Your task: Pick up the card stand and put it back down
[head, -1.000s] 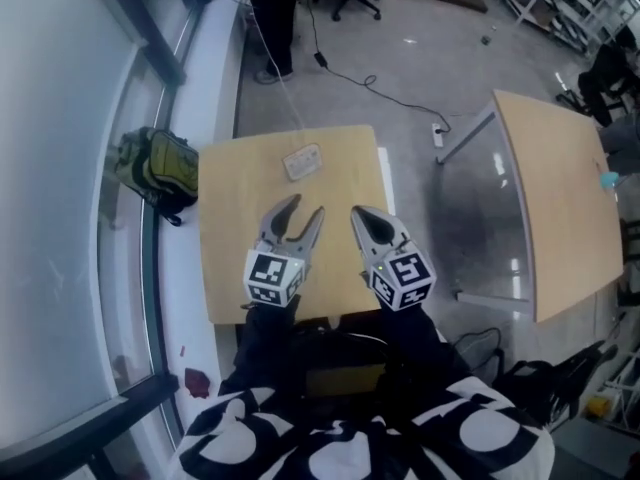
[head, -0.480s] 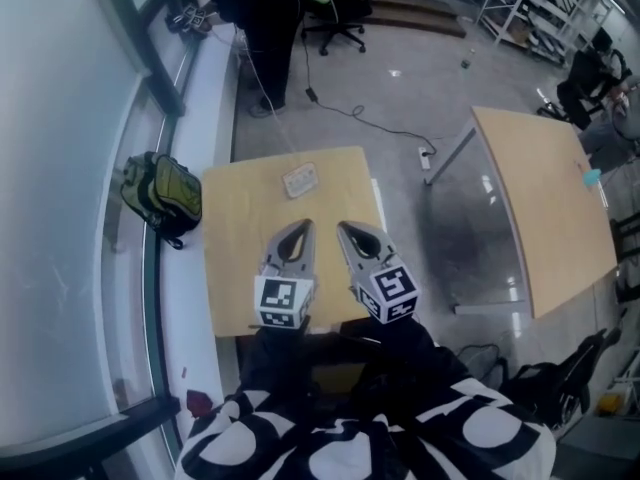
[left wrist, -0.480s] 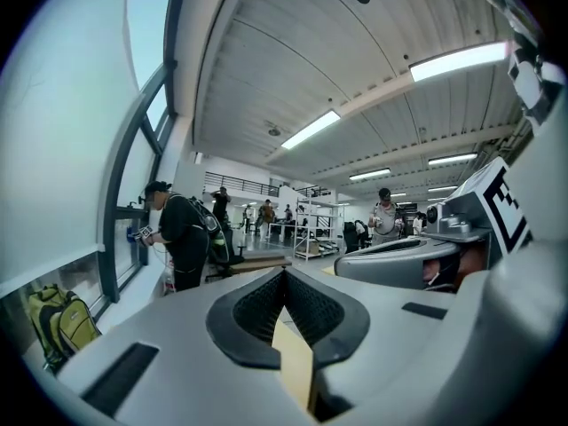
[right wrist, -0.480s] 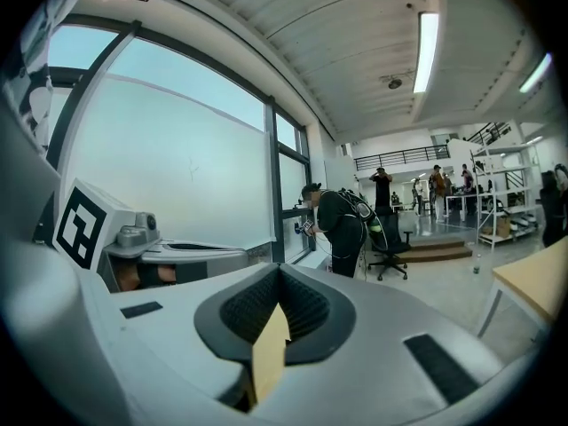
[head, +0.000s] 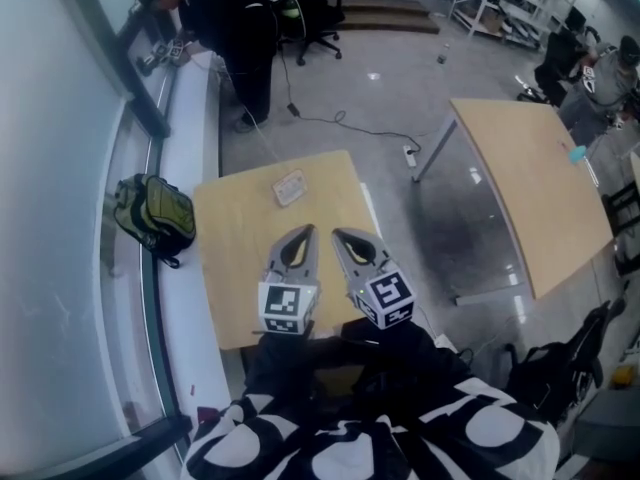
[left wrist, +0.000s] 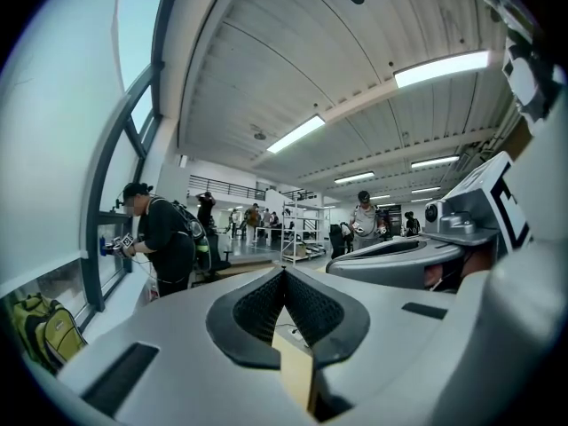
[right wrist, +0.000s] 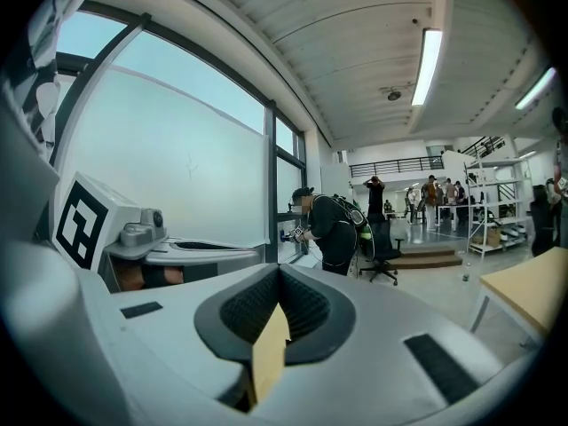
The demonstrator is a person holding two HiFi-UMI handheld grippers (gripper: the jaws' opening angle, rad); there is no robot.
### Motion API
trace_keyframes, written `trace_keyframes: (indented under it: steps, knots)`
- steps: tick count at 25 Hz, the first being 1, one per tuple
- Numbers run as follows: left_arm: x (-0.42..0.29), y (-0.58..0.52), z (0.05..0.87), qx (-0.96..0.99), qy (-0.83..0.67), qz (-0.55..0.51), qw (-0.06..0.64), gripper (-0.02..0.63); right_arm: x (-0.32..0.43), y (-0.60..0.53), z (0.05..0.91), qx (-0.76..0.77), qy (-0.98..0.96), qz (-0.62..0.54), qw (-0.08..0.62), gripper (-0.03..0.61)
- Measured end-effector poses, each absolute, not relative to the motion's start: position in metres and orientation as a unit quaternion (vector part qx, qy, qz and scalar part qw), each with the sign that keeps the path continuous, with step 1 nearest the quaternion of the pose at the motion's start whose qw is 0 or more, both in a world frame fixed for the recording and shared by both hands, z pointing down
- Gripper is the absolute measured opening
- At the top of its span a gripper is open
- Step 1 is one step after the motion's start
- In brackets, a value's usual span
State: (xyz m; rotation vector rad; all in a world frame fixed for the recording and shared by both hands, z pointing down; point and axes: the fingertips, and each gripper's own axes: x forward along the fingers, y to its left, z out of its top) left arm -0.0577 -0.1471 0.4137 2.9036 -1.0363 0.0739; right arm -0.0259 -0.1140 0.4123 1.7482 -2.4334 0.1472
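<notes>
Head view, near: left gripper [head: 309, 231] and right gripper [head: 337, 235] are held side by side over the counter's [head: 235, 258] near half.
Jaws: both pairs are pressed together on nothing. A second ago both stood spread.
Card stand: [head: 289, 187] lies at the counter's far end, well apart from both grippers.
Meaning: no pickup appears to have begun, and the jaws would have to reopen first.
Writing: only square black-and-white codes on the marker cubes [head: 287, 308]. Any print on the stand is too small to read.

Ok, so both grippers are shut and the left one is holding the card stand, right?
Wrong about the holding. The left gripper and right gripper are both shut, but empty: the head view shows the card stand lying on the table ahead of them.
</notes>
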Motion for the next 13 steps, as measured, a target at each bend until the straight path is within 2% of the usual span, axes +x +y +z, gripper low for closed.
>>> trace_keyframes:
  steps: [13]
  knots:
    - [-0.058,-0.139,0.428,0.944,-0.326,0.037,0.035,0.006,-0.031,-0.103,0.414,0.583,-0.809,0.043,0.07,0.018]
